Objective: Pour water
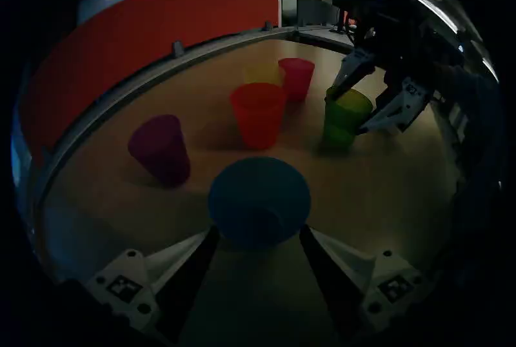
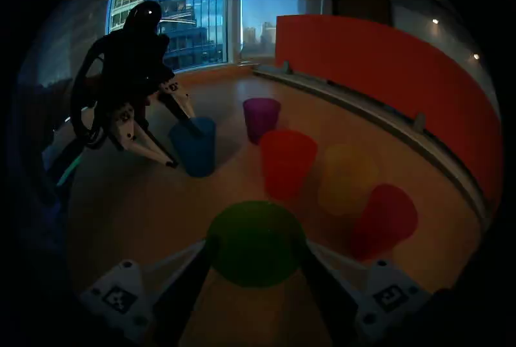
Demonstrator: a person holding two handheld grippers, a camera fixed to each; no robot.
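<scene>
One blue cup (image 1: pixel 259 195) in left gripper (image 1: pixel 258 231), green cup (image 2: pixel 256 240) in right gripper (image 2: pixel 256 245)

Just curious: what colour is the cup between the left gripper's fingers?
Blue cup, clearest in left gripper view.

Four cups (image 1: pixel 258 115) on the table (image 1: pixel 400 179), flanked by one cup (image 1: pixel 258 198) in each hand-held gripper (image 1: pixel 258 231).
</scene>
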